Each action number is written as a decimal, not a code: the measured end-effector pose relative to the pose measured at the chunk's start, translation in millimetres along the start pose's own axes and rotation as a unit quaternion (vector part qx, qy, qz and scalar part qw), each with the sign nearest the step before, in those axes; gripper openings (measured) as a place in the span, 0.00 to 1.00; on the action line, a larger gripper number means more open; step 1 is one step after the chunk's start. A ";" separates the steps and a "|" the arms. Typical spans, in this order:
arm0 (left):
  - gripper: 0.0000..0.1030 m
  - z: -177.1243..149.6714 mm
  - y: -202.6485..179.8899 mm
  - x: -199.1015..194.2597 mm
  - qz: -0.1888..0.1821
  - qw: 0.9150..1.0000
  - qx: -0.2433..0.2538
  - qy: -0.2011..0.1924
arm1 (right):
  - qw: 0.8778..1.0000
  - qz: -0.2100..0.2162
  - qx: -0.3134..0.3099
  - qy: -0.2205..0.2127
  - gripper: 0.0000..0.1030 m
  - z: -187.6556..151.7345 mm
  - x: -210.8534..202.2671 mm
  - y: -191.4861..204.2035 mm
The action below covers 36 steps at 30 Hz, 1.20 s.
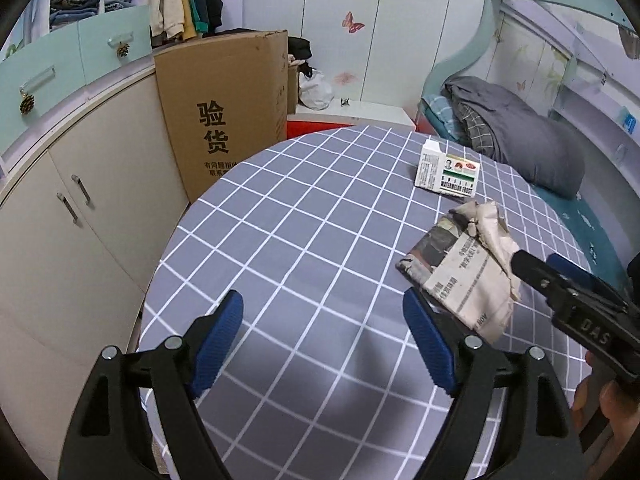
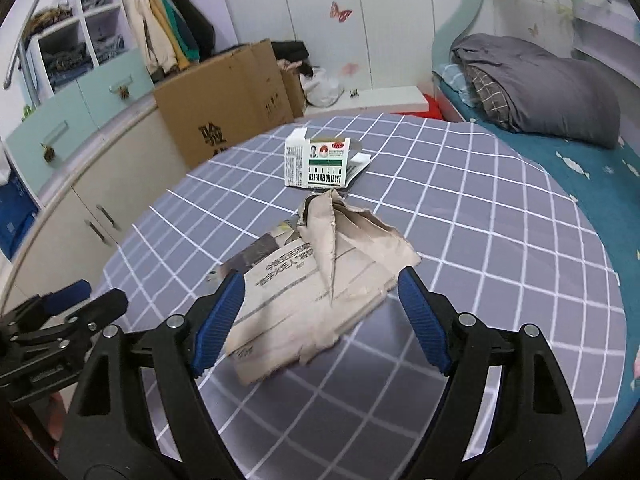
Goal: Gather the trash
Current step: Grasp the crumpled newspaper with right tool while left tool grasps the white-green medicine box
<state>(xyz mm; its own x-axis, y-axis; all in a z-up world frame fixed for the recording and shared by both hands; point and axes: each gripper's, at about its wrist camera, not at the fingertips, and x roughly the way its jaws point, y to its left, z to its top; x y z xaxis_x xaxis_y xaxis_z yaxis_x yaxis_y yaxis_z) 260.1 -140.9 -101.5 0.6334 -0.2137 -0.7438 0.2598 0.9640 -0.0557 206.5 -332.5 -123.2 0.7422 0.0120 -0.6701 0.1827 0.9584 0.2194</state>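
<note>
A crumpled newspaper [image 2: 316, 284] lies on the round table with a grey checked cloth [image 2: 480, 240]. It also shows in the left wrist view [image 1: 468, 264]. Behind it lies an opened white and green medicine box [image 2: 318, 162], also in the left wrist view [image 1: 448, 172]. My right gripper [image 2: 320, 312] is open, its blue pads on either side of the newspaper's near edge. My left gripper [image 1: 324, 336] is open and empty over bare cloth, left of the newspaper. The right gripper shows in the left wrist view [image 1: 536, 266] at the newspaper's right edge.
A large cardboard box [image 1: 228, 120] stands beyond the table's far left edge beside a curved cabinet [image 1: 80, 200]. A bed with a grey quilt [image 2: 540, 88] runs along the right side. A white plastic bag [image 2: 324, 88] lies on the floor at the back.
</note>
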 end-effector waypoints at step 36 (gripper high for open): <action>0.79 47.7 -53.4 63.9 -0.012 0.999 0.034 0.002 | 0.996 -0.084 -0.001 -0.024 0.08 41.0 15.2 -92.9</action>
<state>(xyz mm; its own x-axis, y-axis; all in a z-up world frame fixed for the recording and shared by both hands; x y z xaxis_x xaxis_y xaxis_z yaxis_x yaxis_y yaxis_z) 321.4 -213.6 -114.4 0.6235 -0.2362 -0.7453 0.3246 0.9454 -0.0280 227.2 -433.1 -124.7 0.7309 -0.1613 -0.6631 0.3051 0.9464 0.1060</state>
